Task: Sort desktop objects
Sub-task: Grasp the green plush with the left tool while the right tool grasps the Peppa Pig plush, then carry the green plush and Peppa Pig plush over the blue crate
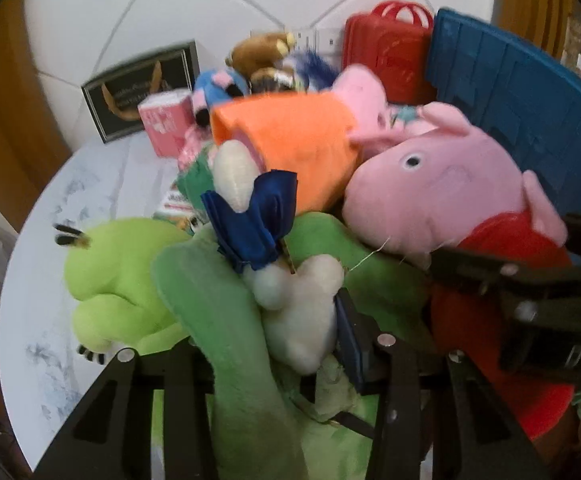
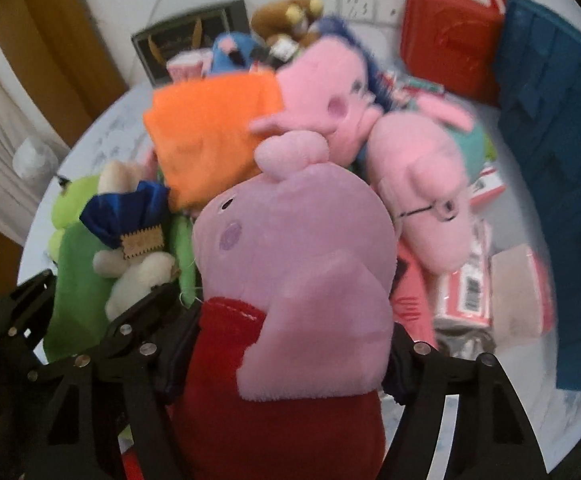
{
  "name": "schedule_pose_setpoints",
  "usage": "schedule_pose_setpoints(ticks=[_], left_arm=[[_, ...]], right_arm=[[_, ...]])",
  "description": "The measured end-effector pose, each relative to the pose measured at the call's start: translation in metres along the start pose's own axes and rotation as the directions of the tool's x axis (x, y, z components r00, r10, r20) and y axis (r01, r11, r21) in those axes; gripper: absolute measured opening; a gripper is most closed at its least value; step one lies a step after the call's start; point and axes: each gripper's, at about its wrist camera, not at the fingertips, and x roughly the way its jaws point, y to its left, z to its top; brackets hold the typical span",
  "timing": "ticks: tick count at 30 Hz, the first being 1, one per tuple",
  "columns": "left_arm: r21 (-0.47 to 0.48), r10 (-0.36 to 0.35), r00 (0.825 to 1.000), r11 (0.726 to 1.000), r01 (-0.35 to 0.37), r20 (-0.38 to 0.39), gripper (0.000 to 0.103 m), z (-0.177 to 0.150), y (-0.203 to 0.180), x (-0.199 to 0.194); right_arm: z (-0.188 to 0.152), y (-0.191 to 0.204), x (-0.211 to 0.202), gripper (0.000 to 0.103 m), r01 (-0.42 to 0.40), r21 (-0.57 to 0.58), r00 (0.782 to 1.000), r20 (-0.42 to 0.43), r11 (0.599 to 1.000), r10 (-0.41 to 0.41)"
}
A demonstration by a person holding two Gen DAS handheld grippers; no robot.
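Plainly, both jaws pinch soft toys, left gripper (image 1: 282,364) the green plush (image 1: 210,312), right gripper (image 2: 282,364) the pig plush (image 2: 298,264); lifting may drag neighbours off the worktop (image 1: 70,208).

White letters "DA" show on the black right claw (image 1: 470,280) body in the left wrist view; the framed plaque (image 1: 142,92) and box labels are too blurred to read.

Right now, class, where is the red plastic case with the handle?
The red plastic case stands at the far right of the table, against the wall beside the blue board, behind the pink pig plush toys.
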Motion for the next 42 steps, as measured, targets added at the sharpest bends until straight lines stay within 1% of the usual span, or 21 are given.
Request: schedule_pose_setpoints(ticks=[2, 6, 10, 15, 16, 18, 21, 28, 33, 37, 42], left_arm=[[-0.003, -0.001, 0.999, 1.0, 0.001, 0.034, 0.041, 0.005, -0.002, -0.013], [0.002, 0.002, 0.995, 1.0, -0.003, 0.104, 0.041, 0.013, -0.004, -0.038], [0.004, 0.007, 0.985, 1.0, -0.008, 0.17, 0.041, 0.02, -0.009, -0.061], [0.016, 0.022, 0.968, 1.0, -0.027, 0.252, 0.041, 0.03, -0.017, -0.088], [0.018, 0.033, 0.962, 0.999, -0.039, 0.272, 0.041, 0.033, -0.019, -0.093], [0.023, 0.032, 0.956, 0.999, -0.04, 0.292, 0.041, 0.035, -0.023, -0.1], [0.02, 0.029, 0.951, 0.999, -0.037, 0.309, 0.041, 0.038, -0.026, -0.105], [0.028, 0.026, 0.949, 0.999, -0.037, 0.313, 0.041, 0.037, -0.034, -0.109], [0.042, 0.032, 0.938, 0.998, -0.049, 0.346, 0.041, 0.039, -0.042, -0.12], [0.057, 0.025, 0.923, 0.997, -0.051, 0.384, 0.041, 0.046, -0.053, -0.133], [0.077, 0.014, 0.906, 0.996, -0.051, 0.423, 0.041, 0.063, -0.079, -0.144]], right_arm=[[0.001, -0.003, -0.017, 0.073, 0.016, 0.003, 0.999, 0.05, 1.0, -0.016], [0.006, -0.006, -0.049, 0.073, 0.045, 0.015, 0.988, 0.147, 0.999, -0.047], [0.006, -0.007, -0.084, 0.073, 0.075, 0.021, 0.966, 0.247, 0.997, -0.078], [0.004, -0.008, -0.114, 0.073, 0.099, 0.028, 0.941, 0.322, 0.995, -0.103], [0.003, -0.01, -0.121, 0.073, 0.108, 0.03, 0.936, 0.335, 0.994, -0.112], [0.002, -0.012, -0.13, 0.073, 0.122, 0.035, 0.928, 0.35, 0.992, -0.127], [-0.001, -0.016, -0.141, 0.073, 0.134, 0.036, 0.923, 0.359, 0.99, -0.138], [-0.011, -0.026, -0.146, 0.074, 0.14, 0.045, 0.923, 0.356, 0.989, -0.147], [-0.012, -0.026, -0.153, 0.074, 0.147, 0.045, 0.915, 0.372, 0.988, -0.153], [-0.01, -0.03, -0.167, 0.074, 0.157, 0.056, 0.901, 0.4, 0.986, -0.166], [-0.003, -0.04, -0.19, 0.074, 0.185, 0.067, 0.869, 0.454, 0.98, -0.195]])
